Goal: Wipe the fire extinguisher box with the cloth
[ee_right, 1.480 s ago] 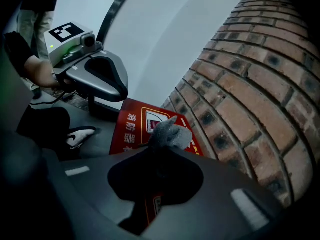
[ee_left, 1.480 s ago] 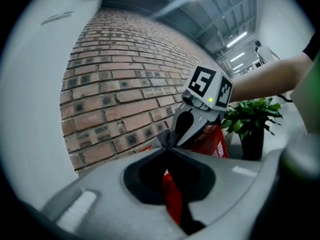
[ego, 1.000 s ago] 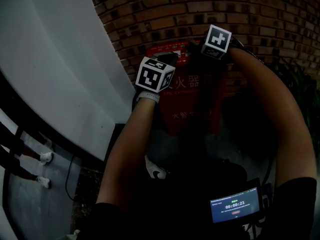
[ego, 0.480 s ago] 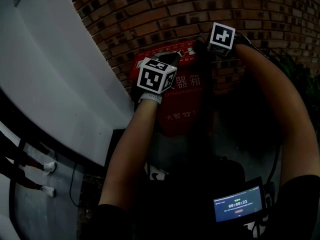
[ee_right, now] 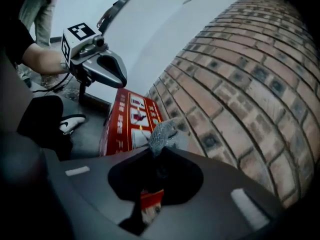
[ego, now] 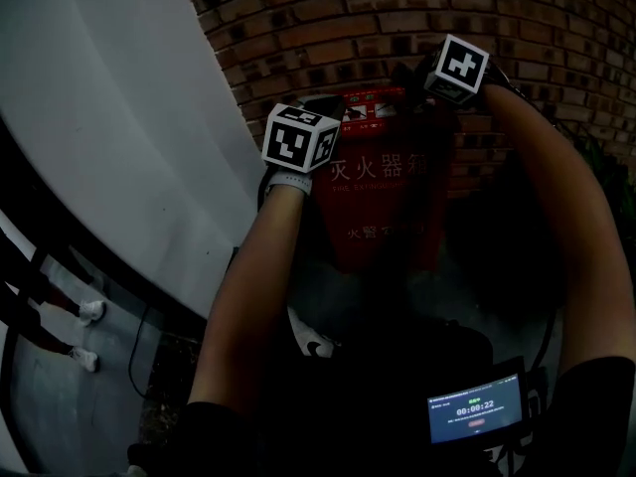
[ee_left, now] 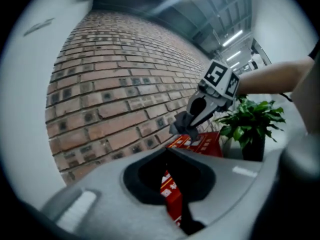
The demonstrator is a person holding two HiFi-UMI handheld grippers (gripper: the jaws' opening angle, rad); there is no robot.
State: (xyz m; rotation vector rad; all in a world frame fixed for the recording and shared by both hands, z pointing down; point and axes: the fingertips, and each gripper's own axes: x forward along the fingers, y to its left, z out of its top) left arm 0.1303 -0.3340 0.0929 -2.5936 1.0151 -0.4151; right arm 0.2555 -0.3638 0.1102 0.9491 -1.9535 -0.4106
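Note:
The red fire extinguisher box (ego: 388,182) stands on the floor against the brick wall (ego: 397,18). Its top, with white pictures, shows in the right gripper view (ee_right: 132,119) and in the left gripper view (ee_left: 197,143). My right gripper (ee_right: 159,151) is shut on a grey cloth (ee_right: 162,134) and hovers at the box's top by the wall; from the left gripper view the cloth (ee_left: 186,125) hangs from its tips. My left gripper (ee_left: 167,151) is over the box's top left corner, jaws together with nothing in them. In the head view its marker cube (ego: 298,139) is left of the box.
A potted green plant (ee_left: 247,126) stands just right of the box. A white curved wall (ego: 119,117) rises on the left, with a black railing and another person's shoes (ego: 84,311) beyond. My own shoe (ego: 313,338) is in front of the box. A small timer screen (ego: 475,405) sits low right.
My left gripper has shifted a little to the left relative to the box. The right gripper has kept the cloth at the box's top near the wall. The head view has swung slightly.

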